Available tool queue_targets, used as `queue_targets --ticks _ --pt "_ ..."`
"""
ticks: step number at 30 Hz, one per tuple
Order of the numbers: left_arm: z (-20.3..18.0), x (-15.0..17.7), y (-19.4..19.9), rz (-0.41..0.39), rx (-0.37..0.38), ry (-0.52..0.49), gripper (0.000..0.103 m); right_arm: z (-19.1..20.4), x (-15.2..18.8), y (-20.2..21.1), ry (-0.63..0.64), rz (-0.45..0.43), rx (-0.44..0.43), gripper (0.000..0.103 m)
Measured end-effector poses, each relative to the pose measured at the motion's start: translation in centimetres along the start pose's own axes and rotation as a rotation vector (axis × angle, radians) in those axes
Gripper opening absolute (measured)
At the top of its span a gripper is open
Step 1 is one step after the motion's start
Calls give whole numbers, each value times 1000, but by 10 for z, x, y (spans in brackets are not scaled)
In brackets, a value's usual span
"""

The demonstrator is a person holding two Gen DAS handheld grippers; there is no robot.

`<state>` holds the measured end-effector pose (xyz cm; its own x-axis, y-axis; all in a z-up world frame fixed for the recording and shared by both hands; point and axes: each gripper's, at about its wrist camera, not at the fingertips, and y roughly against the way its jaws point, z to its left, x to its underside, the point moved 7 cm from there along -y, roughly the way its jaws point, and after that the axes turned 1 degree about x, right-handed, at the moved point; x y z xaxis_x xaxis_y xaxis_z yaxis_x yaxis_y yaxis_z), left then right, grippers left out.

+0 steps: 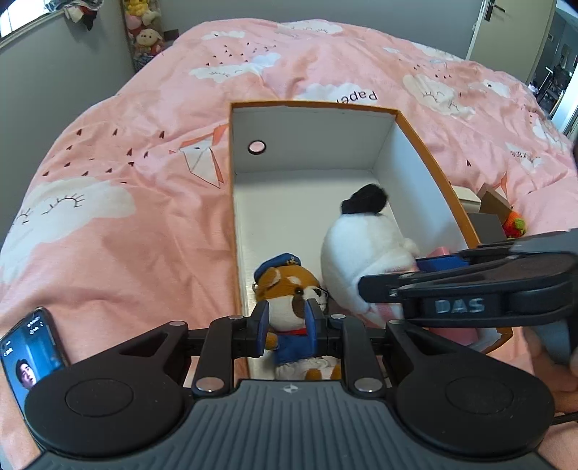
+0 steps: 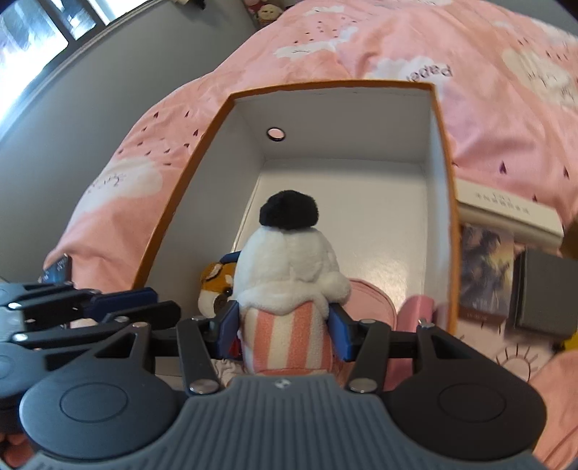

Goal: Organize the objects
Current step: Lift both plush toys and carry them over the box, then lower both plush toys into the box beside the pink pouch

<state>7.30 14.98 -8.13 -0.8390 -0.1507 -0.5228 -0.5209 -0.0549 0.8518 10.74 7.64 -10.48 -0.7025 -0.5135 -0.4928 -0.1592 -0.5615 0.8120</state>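
An orange-rimmed box with white inside point(image 1: 419, 144) point(image 2: 202, 152) lies open on the pink bed. My left gripper point(image 1: 287, 327) is shut on a small brown plush dog in a blue sailor hat and suit point(image 1: 289, 285), held at the box's near left end; its head also shows in the right wrist view point(image 2: 216, 282). My right gripper point(image 2: 283, 329) is shut on a white plush with a black pom-pom and pink-striped body point(image 2: 289, 267), also inside the box point(image 1: 357, 246). The right gripper enters the left wrist view from the right point(image 1: 451, 289).
A phone point(image 1: 29, 358) lies on the bed at near left. Small boxes and a book point(image 2: 505, 231) and an orange knitted toy point(image 1: 514, 222) lie right of the box. A pink item point(image 2: 375, 300) lies in the box. Plush toys point(image 1: 144, 29) hang on the far wall.
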Motion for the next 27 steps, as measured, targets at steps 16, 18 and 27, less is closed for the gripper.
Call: queue_targets --ticks 16,18,27 --pt "-4 -13 -1 -64 150 155 46 12 16 -14 69 119 -94 61" --pt "-6 -13 -4 -65 158 176 55 12 16 -6 93 109 -102 61" --pt "-23 -22 -22 -45 122 182 70 6 14 6 132 103 -139 33"
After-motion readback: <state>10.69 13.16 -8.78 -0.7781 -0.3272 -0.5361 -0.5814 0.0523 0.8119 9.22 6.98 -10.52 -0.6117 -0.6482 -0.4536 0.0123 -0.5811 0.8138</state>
